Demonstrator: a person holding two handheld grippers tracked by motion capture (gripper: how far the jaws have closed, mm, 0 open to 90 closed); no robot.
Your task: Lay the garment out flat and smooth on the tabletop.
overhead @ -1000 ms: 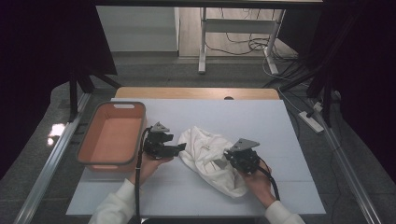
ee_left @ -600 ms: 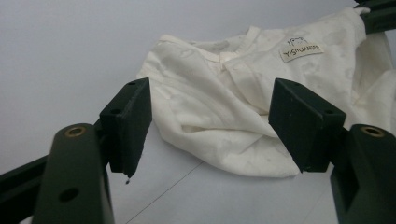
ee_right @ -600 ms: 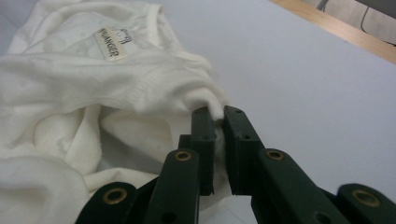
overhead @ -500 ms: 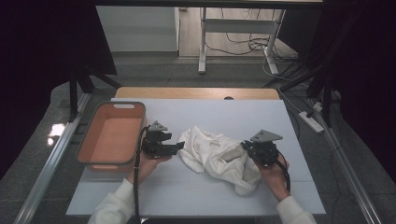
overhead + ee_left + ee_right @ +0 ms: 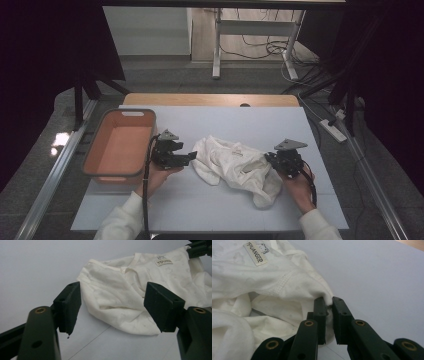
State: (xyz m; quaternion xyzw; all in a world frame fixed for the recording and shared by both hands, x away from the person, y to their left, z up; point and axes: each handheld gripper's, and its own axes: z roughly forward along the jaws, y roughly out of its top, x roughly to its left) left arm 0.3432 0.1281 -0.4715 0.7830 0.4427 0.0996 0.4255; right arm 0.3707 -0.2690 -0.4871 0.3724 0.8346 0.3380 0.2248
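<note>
A crumpled white garment with a small sewn label lies in the middle of the pale table. My right gripper is at its right edge, shut on a fold of the white cloth. My left gripper sits just left of the garment, open, its jaws wide apart and low over the table with nothing between them. In the left gripper view, the cloth's near edge lies just beyond the jaws.
An orange plastic bin stands at the table's left edge, beside my left hand. The table has bare surface behind and in front of the garment. Cables and a power strip lie on the floor to the right.
My right gripper has pulled the garment's edge rightward, stretching the cloth out across the table. The left gripper has stayed in place, open.
</note>
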